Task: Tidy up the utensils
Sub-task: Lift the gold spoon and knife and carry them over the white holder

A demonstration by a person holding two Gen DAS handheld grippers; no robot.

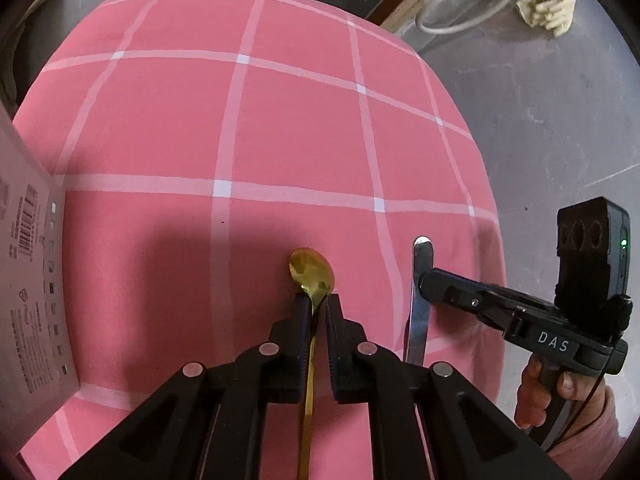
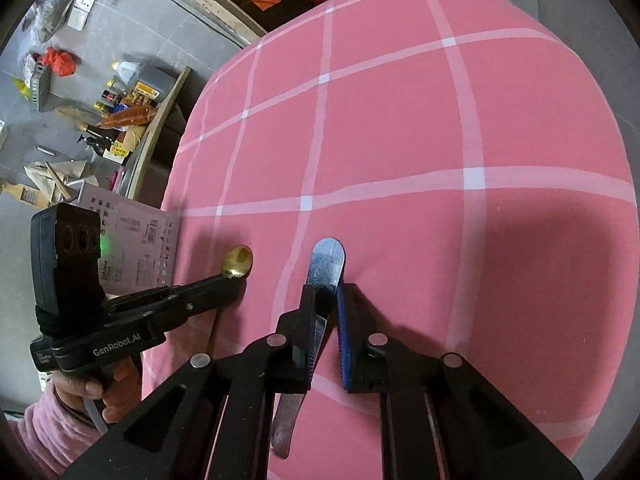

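While both utensils are gripped:
L gripper (image 1: 318, 304): clamped on gold spoon (image 1: 311, 270) neck, bowl fwd.
R gripper (image 2: 326, 300): closed on knife (image 2: 326, 262), to lift off cloth (image 2: 400, 120).

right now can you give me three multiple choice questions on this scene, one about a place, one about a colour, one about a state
1. Where does the printed box stand relative to the spoon in the left wrist view?
A. left of it
B. right of it
C. on top of it

2. What colour is the spoon bowl?
A. silver
B. gold
C. black

3. What is the right gripper doing?
A. hanging open over bare cloth
B. shut on the knife
C. shut on the spoon

Answers:
1. A, the box stands at the left edge of the pink cloth.
2. B, the bowl shines gold beside the steel knife.
3. B, its pads press on the knife blade, while the left gripper grips the spoon.
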